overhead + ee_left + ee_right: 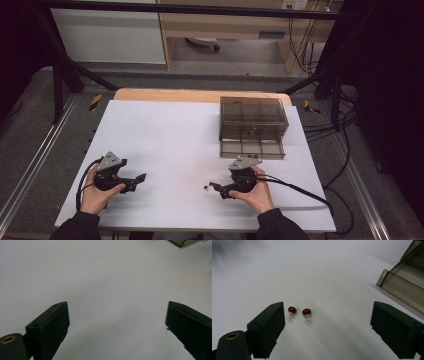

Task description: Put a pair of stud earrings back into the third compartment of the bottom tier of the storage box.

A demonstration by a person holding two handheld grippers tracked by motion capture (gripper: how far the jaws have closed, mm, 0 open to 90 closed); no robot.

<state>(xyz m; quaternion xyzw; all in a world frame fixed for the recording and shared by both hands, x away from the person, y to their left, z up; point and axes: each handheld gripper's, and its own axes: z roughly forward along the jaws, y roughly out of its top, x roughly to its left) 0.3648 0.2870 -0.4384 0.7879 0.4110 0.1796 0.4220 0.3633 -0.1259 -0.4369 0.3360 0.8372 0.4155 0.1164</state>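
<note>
Right gripper (327, 322) is wide open and empty, lining up on the two red stud earrings (299, 313) lying on the white desk (332, 277) near its one jaw (left gripper (117, 322) idles open too), so next it needs centering before pinching one.

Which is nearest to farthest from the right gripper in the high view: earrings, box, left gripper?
From the right gripper:
1. Earrings, on the white sheet just off its jaw tips; the two red studs lie side by side.
2. Box, smoky clear plastic, farther back on the table.
3. Left gripper, across the sheet at the left.
</note>
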